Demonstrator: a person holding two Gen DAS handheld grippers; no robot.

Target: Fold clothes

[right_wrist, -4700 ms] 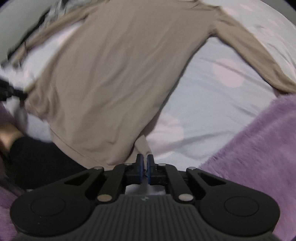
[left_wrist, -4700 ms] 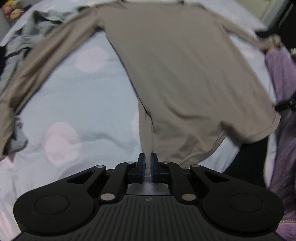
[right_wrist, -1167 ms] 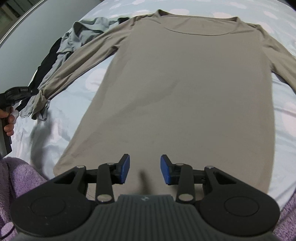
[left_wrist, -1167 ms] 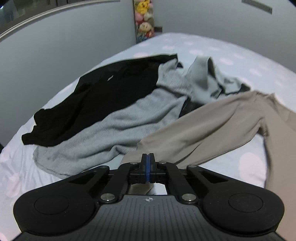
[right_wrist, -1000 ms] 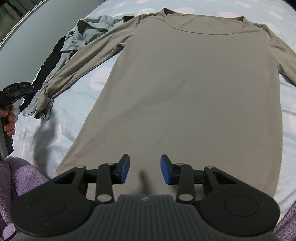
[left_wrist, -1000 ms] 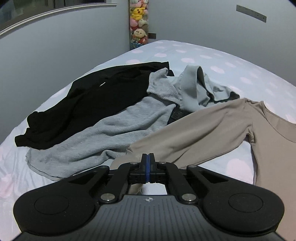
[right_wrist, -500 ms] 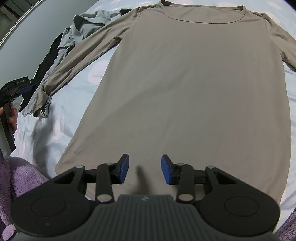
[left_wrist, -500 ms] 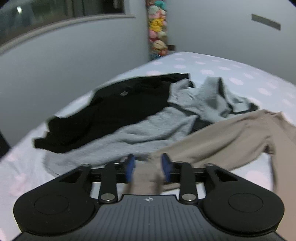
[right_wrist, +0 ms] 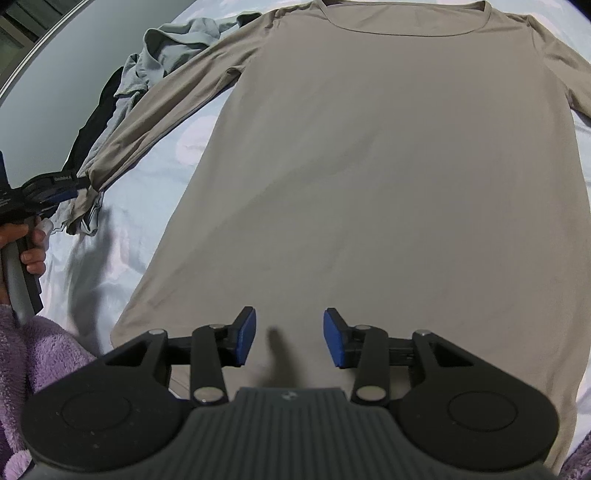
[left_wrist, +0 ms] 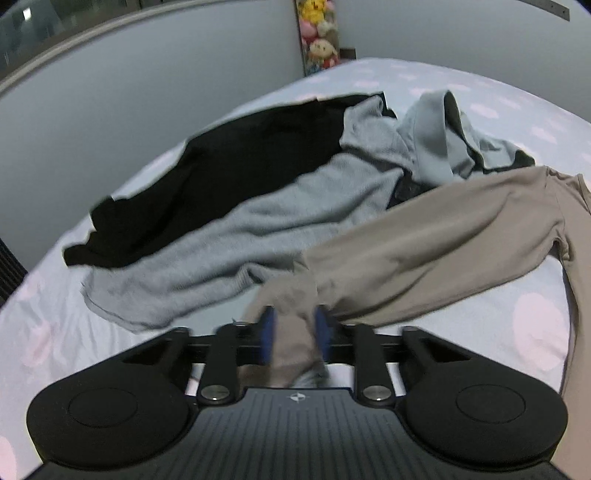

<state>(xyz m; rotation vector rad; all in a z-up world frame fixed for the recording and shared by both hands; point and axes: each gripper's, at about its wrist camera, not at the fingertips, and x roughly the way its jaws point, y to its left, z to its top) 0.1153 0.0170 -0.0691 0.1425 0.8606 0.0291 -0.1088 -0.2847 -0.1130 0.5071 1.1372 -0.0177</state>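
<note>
Left wrist view: the left gripper has its blue pads parted, and the cuff of the beige shirt lies loose between them, draped rather than pinched. The sleeve runs away from the gripper toward the shirt's shoulder, stretched fairly straight, which suits laying it out flat or taking it up to fold inward; the frames fit either. Beyond the sleeve, a grey knit top lies crumpled with a black garment behind it, both on the spotted bedsheet. Plush toys stand at the wall beyond the bed.

Right wrist view: the right gripper hangs wide open and empty just over the shirt's hem. The shirt lies face up and smooth, unfolded, neckline farthest from the gripper. A hand holds the other gripper at the cuff.

No containers show in either view.
</note>
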